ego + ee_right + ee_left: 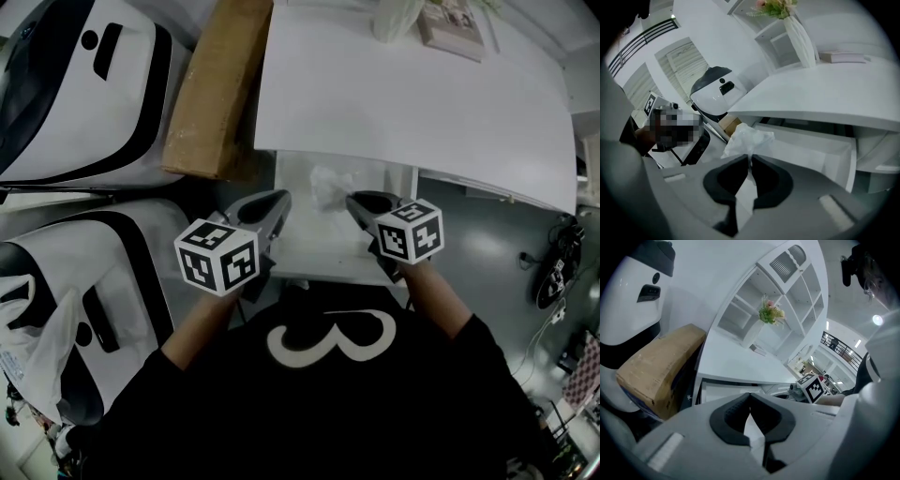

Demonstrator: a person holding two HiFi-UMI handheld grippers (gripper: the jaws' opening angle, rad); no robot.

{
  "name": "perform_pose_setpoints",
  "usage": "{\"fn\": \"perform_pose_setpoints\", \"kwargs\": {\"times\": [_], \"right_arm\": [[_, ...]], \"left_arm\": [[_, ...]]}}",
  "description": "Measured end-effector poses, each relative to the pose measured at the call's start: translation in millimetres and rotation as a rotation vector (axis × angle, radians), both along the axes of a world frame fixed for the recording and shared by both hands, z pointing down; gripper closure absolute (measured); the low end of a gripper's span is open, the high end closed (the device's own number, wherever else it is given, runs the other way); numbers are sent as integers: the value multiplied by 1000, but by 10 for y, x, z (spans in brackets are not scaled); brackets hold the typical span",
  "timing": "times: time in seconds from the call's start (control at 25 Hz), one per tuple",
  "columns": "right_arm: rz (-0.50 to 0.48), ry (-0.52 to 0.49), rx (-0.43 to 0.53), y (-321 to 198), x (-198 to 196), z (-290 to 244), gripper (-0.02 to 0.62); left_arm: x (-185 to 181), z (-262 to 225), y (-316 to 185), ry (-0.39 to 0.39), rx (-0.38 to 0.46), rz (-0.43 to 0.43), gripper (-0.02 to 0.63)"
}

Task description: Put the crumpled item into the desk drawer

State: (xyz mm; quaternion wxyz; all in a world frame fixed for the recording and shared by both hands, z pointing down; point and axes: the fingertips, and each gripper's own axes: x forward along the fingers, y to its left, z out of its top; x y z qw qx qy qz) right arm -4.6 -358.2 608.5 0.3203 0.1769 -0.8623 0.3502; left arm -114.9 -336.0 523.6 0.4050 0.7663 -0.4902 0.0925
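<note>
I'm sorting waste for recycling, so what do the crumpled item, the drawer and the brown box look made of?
The crumpled item looks like thin paper or tissue, maybe thin plastic: white, matte, softly creased. The drawer seems laminated or painted board: smooth flat white panels. The box looks like cardboard: matte brown, folded edges.

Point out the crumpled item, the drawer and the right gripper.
Crumpled item [749, 139]: right gripper view, its bunched top.
Drawer [305, 239]: head view, bare floor inside.
Right gripper [751, 158]: right gripper view, between its clamped tips.
</note>
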Motion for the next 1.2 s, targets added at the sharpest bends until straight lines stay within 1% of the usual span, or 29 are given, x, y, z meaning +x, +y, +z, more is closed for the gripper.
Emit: {"fn": "perform_pose_setpoints", "kwargs": {"times": [0.36,0.84,0.96,1.2], "right_arm": [[-62,110,-42,-11,-47,587,568],[-50,209,-100,-125,71,1190,566],[-43,223,-124,-110,83,1321,566],[-60,242,-154,-71,110,1523,563]], "left_arm": [[-95,213,45,2,-38,-39,598],[-143,424,73,10,-85,-63,598],[-153,467,79,8,-94,-63,597],[-173,514,76,4,-102,-71,598]]}}
